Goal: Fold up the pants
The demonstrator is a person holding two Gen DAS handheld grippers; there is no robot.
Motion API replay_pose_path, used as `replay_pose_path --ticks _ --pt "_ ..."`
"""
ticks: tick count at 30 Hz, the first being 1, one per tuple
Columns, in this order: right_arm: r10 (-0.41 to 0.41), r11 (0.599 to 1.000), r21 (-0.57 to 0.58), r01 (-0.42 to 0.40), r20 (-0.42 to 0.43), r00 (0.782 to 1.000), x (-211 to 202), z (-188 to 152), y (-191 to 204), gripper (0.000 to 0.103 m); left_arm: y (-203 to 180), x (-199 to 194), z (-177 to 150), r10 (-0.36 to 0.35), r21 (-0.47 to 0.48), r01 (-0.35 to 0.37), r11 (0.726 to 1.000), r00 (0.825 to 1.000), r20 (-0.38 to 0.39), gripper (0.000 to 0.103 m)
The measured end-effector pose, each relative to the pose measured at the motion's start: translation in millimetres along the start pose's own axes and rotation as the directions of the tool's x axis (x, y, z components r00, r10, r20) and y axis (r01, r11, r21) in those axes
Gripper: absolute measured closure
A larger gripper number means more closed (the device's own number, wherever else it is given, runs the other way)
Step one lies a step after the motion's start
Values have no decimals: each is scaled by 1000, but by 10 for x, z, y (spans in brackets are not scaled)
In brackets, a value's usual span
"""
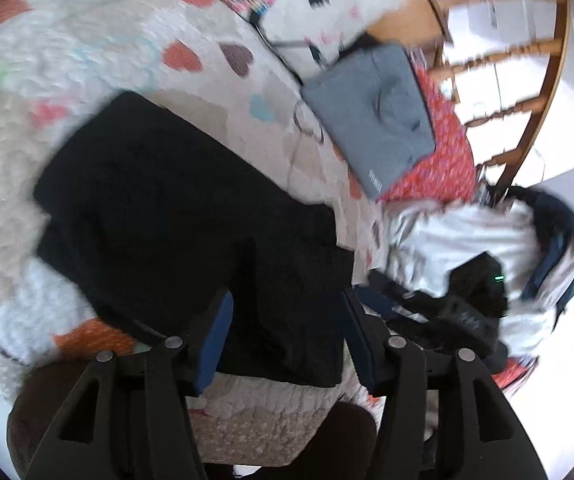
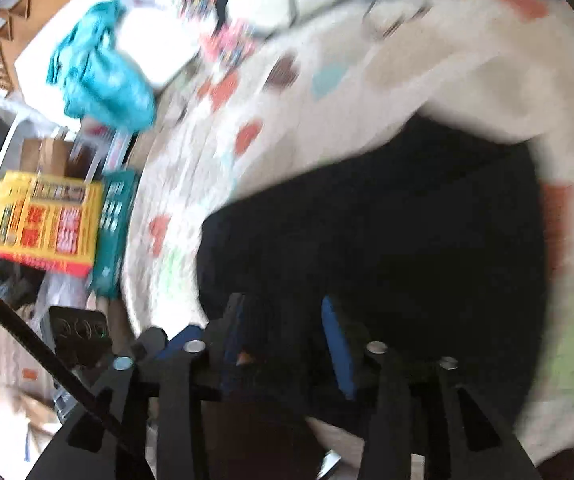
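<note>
Black pants (image 1: 191, 216), folded into a compact stack, lie on a quilted patterned bedspread (image 1: 87, 60); in the left wrist view their long axis runs from upper left to lower right, the near end between the fingers. Left gripper (image 1: 283, 340): jaws wide, straddling the near edge of the pants, gripping nothing. Right gripper (image 2: 283, 340): jaws apart over dark fabric; motion blur hides any contact. A folded grey garment (image 1: 371, 116) lies well apart.

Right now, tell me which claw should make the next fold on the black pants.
Probably left. The left claw stands open over the near edge of the black fabric pants, sharply seen. The right claw also stands open over them, but blur hides any edge.
</note>
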State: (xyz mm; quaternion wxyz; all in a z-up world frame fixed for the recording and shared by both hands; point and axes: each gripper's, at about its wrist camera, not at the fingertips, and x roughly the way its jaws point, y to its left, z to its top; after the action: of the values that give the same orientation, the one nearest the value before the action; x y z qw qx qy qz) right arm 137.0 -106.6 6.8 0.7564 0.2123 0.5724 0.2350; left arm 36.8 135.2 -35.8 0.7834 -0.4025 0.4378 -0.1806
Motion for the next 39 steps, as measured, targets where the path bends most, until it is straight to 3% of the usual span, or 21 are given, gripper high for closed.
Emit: replay_pose_path --ticks 3,6,8,10,11,13,14,15,16,24,27,30,33,35,37,39 --pt "-142 990 7 141 75 987 -320 -18 -295 44 -132 349 20 48 56 -44 997 997 -65 41" --pt "-249 968 26 248 77 965 -408 -114 -571 42 -156 687 45 102 65 -94 993 986 -133 40" --pt "-286 958 20 285 73 955 -329 -127 -680 38 -128 888 23 135 71 -124 990 976 -169 40" --pt "-264 964 22 263 76 961 -213 -106 -742 37 -191 932 -7 150 121 -132 984 976 -158 44" --pt "-244 970 25 243 83 966 -202 -98 -811 37 -216 944 -14 151 139 -129 982 976 -160 51" --pt "-188 982 41 185 117 975 -169 -38 -894 37 -240 978 -33 167 163 -138 977 969 -180 88" --pt "-151 988 50 146 124 981 -113 -4 -894 39 -234 999 -39 181 167 -151 974 966 -186 89" --pt "-105 993 70 98 104 989 -60 48 -914 64 -223 1006 -45 189 162 -160 974 965 -184 89" --pt "-85 993 89 77 84 993 -16 81 -928 96 -217 1002 -46 192 157 -164 974 965 -180 89" --pt "-49 985 173 16 186 981 -447 134 -1157 97 -547 1289 -56 177 197 -141 970 968 -179 89" --pt "-150 970 215 111 179 972 -438 124 -1343 96 -576 1522 -118 213 216 -170 961 958 -193 89" --pt "-196 954 254 160 124 973 -310 84 -1510 87 -523 1490 -138 184 208 -145 967 967 -178 88" --pt "-170 959 248 136 120 978 -379 35 -1567 72 -416 1352 -65 129 147 -99 984 969 -211 86" --pt "-196 956 250 152 159 968 -535 20 -1548 59 -401 1188 -9 106 143 -77 987 973 -204 83" --pt "-242 953 239 185 234 942 -763 15 -1458 58 -412 988 30 109 152 -83 985 980 -166 78" --pt "-223 965 199 169 294 929 -919 41 -1285 56 -444 787 38 113 153 -95 984 987 -116 78"
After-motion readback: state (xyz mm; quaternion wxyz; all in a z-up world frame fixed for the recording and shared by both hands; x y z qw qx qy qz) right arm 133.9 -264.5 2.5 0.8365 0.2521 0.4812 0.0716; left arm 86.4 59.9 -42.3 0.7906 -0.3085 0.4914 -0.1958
